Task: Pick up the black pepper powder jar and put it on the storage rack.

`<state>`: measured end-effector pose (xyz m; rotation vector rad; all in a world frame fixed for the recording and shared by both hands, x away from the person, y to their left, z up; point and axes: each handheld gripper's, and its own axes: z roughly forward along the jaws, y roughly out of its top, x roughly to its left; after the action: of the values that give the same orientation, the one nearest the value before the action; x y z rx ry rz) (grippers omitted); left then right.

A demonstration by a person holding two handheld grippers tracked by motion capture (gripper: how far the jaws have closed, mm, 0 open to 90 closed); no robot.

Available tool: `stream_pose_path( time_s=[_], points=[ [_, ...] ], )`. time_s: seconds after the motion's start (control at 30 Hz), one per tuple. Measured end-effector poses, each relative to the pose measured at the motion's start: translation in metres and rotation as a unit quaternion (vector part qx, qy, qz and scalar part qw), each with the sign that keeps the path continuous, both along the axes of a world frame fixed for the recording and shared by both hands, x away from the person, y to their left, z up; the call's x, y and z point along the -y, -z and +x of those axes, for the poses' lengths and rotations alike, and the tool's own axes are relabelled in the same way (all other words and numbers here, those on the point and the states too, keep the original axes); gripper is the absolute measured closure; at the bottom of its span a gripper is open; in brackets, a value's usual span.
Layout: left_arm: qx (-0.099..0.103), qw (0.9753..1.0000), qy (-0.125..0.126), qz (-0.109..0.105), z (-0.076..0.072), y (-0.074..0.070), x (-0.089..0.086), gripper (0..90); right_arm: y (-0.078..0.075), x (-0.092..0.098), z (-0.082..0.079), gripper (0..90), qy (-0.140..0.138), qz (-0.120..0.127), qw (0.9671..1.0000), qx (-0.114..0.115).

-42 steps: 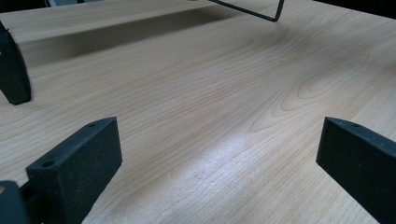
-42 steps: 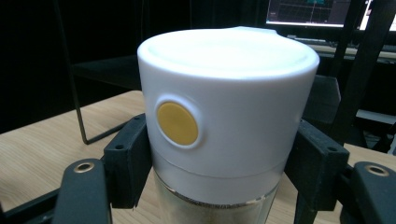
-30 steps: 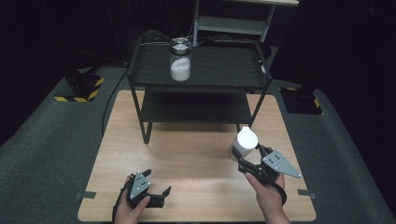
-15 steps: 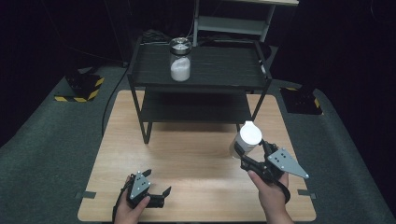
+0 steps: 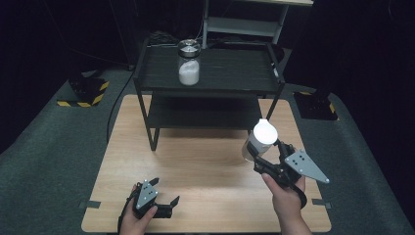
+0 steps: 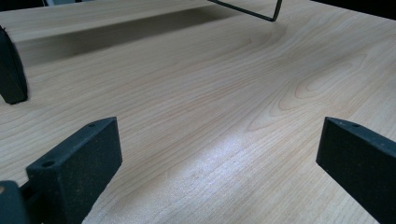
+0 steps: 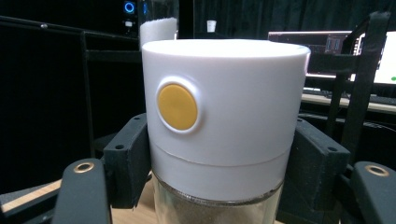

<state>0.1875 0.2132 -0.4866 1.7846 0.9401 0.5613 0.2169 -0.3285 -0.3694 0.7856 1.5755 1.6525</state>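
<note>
The right gripper (image 5: 262,154), held up off the table (image 5: 205,161) at about four o'clock with its hand angled forward-left, pinches the white-lidded jar (image 5: 260,139) upright between its jaws, while the left gripper (image 5: 164,200) rests low at seven o'clock, jaws spread.

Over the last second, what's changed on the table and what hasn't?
The right tongs, shut on the white-capped jar, have carried it a little toward the rack and slightly right. Nothing was taken hold of or let go. The left tongs stayed open at the table's near edge, and the glass jar stayed on the rack's top shelf.
</note>
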Motion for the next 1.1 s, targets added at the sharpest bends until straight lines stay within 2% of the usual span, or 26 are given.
stream_pose_path(
  time_s=[0.13, 0.5, 0.9, 1.1],
  points=[
    [-0.001, 1.0000, 0.001, 0.002, 0.000, 0.000, 0.000, 0.4, -0.005, -0.002, 0.002, 30.4, 0.003, 0.003, 1.0000, 0.000],
    [0.000, 1.0000, 0.002, 0.000, 0.000, 0.000, 0.000, 0.4, -0.041, -0.014, 0.016, 30.4, 0.013, -0.011, 0.9999, -0.001],
    [0.000, 1.0000, 0.004, 0.001, 0.000, 0.000, 0.000, 0.4, -0.073, -0.024, 0.034, 30.4, 0.018, 0.001, 0.9998, 0.003],
    [0.000, 1.0000, 0.005, 0.003, 0.001, 0.000, -0.001, 0.4, -0.094, -0.032, 0.043, 30.5, 0.022, -0.007, 0.9997, 0.004]
  ],
)
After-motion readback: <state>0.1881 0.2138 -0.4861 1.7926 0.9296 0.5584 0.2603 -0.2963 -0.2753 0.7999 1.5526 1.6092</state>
